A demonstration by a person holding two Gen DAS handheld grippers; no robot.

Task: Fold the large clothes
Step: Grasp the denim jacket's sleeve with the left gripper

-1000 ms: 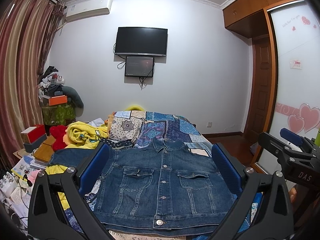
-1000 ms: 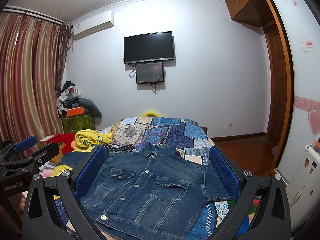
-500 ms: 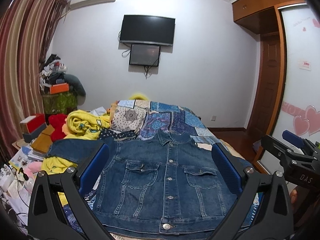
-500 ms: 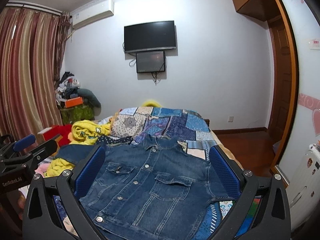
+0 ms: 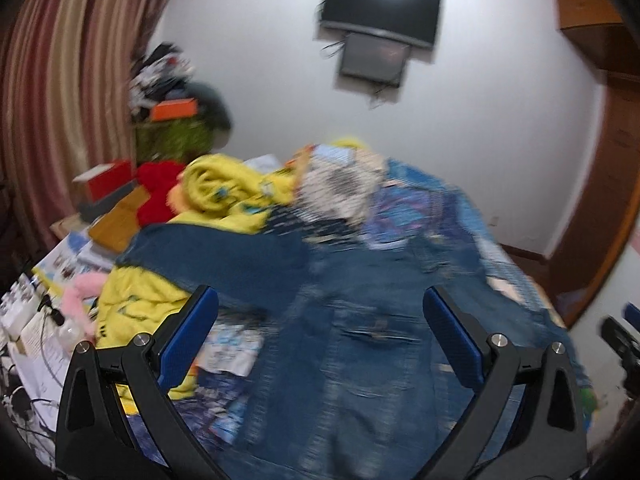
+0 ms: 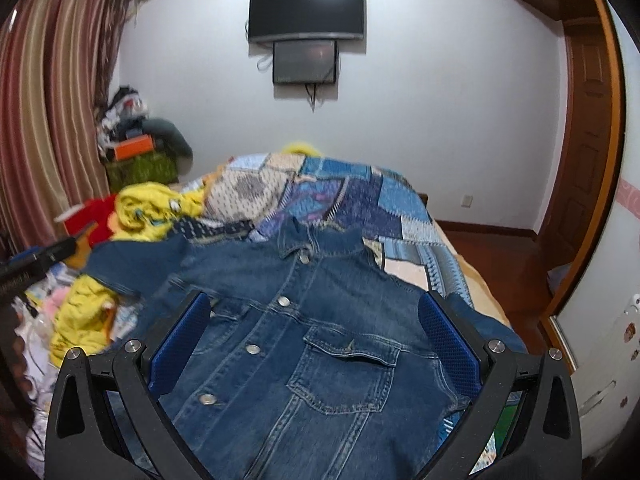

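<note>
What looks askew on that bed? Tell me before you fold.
The denim jacket lies buttoned and mostly flat, but one sleeve is flung sideways over the yellow blanket. Both grippers are open above it.

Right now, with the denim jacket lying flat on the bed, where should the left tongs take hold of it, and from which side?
Probably the left sleeve near its cuff, approached from the jacket's left. It lies spread outward over the yellow blanket, its edge free, while the denim jacket body lies flat and buttoned. The left tongs are open.
</note>
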